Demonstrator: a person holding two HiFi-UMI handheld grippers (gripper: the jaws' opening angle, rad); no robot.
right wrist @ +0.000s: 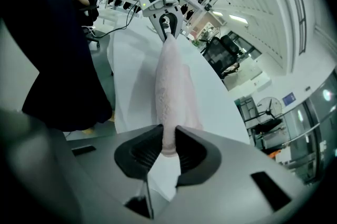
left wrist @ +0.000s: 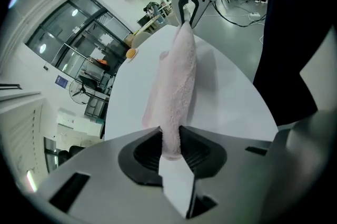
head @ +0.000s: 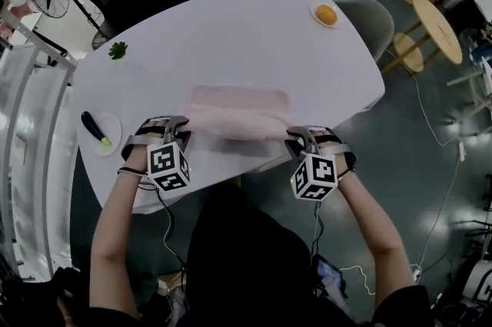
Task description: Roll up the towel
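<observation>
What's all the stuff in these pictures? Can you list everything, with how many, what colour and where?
table: 1, white, in the middle of the head view
towel: 1, pale pink, on the near part of the table, near edge lifted
orange fruit: 1, orange, on a small plate at the far right corner
green leafy thing: 1, green, far left of the table
dark vegetable: 1, dark with a green tip, on the white plate at the left
round wooden table: 1, tan, on the floor at the right
left claw: 1, grey, shut on the towel's left end
right claw: 1, grey, shut on the towel's right end
arms: 2, bare, near edge
</observation>
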